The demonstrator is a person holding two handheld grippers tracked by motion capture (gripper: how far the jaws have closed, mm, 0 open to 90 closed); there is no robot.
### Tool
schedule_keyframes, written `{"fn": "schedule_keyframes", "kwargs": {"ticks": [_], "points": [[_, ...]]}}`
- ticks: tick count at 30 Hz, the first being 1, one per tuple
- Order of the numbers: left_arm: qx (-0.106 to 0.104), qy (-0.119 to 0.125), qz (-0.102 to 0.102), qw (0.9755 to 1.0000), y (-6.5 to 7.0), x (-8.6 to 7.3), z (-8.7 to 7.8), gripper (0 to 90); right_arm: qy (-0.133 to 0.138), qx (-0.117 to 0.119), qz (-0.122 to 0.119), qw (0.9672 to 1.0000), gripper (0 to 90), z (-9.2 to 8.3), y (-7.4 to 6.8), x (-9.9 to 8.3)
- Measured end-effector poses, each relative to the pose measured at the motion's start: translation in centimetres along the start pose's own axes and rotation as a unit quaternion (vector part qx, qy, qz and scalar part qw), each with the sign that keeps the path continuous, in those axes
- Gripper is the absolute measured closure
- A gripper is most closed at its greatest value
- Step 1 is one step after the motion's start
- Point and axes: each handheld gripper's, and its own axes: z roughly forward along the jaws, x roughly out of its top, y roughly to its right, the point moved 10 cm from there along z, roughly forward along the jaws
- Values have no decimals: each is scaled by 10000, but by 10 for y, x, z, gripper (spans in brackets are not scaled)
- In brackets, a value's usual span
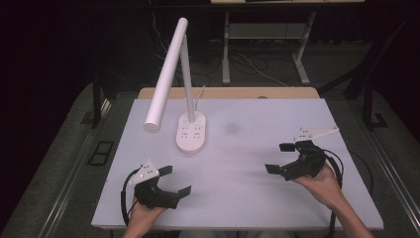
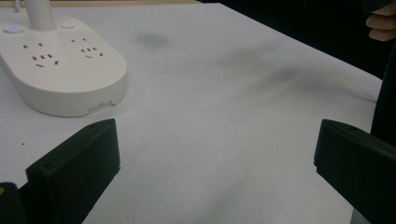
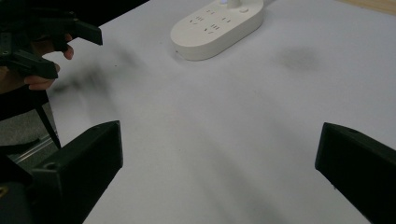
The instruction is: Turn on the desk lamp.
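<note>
2 tongs, left (image 1: 176,181) and right (image 1: 280,157), hover spread and empty over a white bench (image 1: 247,148) bearing a white lamp (image 1: 191,131); grey floor surrounds.

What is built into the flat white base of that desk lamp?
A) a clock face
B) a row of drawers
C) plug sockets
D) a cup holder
C: the lamp base carries groups of plug-socket slots on its top, seen also in the right gripper view.

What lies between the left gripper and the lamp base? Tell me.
Nothing: in the high view, bare white table separates the left gripper from the lamp base. The left gripper view agrees.
</note>
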Motion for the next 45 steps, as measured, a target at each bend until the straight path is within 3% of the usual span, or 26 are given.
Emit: {"fn": "schedule_keyframes", "kwargs": {"ticks": [35,45], "points": [[5,2,-9,10000,0,0,0,0,-268,166,-282,9991,6,51,-6,48],[-13,17,-6,10000,0,0,0,0,-286,120,-318,9990,6,64,-3,61]]}}
